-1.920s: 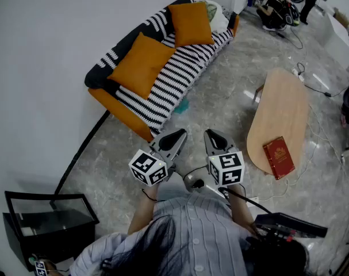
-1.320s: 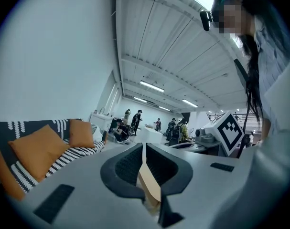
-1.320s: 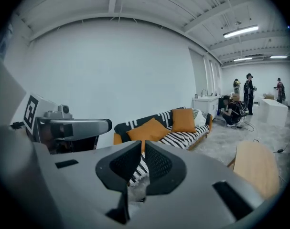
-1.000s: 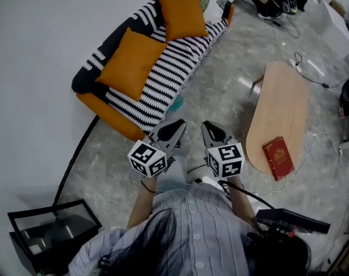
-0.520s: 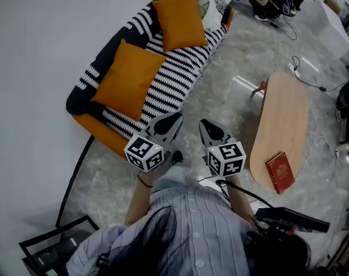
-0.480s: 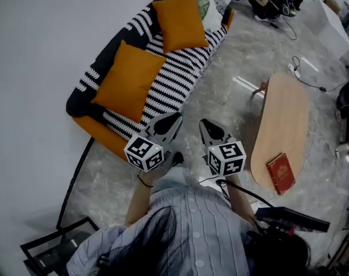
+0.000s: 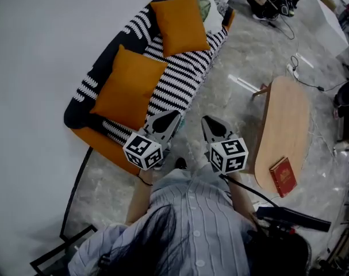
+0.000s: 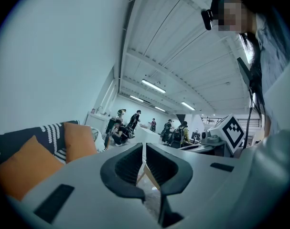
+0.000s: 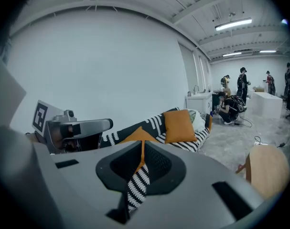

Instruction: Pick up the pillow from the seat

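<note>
The left gripper (image 7: 172, 116) and right gripper (image 7: 208, 122) are clenched empty, with a pillow (image 7: 128, 88) ahead of them. Only the head view shows the book (image 7: 283, 177) to their right.

White wall (image 7: 36, 50); grey marbled floor (image 7: 237, 56); striped sofa (image 7: 180, 76) — oval wooden table (image 7: 289, 119); ceiling strip lights (image 8: 153, 86).

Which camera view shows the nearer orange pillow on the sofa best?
The head view: the whole nearer orange pillow shows from above, on the striped sofa. The left gripper view shows only part of it at the lower left; the right gripper view shows only its top corner.
</note>
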### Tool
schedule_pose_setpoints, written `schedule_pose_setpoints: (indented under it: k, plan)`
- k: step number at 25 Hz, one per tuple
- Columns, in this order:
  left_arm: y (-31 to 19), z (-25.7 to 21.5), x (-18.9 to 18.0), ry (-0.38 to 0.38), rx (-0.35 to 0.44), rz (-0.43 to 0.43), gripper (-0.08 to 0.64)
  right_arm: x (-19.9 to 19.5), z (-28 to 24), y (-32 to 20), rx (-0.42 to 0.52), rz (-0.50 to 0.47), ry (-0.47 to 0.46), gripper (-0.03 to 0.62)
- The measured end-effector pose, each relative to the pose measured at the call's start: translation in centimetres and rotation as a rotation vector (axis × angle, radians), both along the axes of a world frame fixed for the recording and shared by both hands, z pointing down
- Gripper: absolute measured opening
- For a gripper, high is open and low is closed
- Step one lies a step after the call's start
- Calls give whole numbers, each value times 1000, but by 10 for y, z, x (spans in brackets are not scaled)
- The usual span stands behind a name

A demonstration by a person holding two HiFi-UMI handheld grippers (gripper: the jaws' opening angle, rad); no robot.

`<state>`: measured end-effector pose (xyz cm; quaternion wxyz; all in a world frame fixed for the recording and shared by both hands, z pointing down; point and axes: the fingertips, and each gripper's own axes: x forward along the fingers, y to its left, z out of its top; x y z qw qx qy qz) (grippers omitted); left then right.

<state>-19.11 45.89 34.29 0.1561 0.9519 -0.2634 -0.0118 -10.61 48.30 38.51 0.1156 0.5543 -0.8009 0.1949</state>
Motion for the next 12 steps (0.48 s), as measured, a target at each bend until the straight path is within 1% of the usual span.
schedule_pose_setpoints:
  k: [5, 12]
  plan:
    - [-15, 8, 3, 8, -19, 14, 12, 6, 5, -15, -16, 25, -9, 31]
    - [-46, 17, 21, -10, -41, 34, 12, 22, 18, -46, -47, 35, -27, 31]
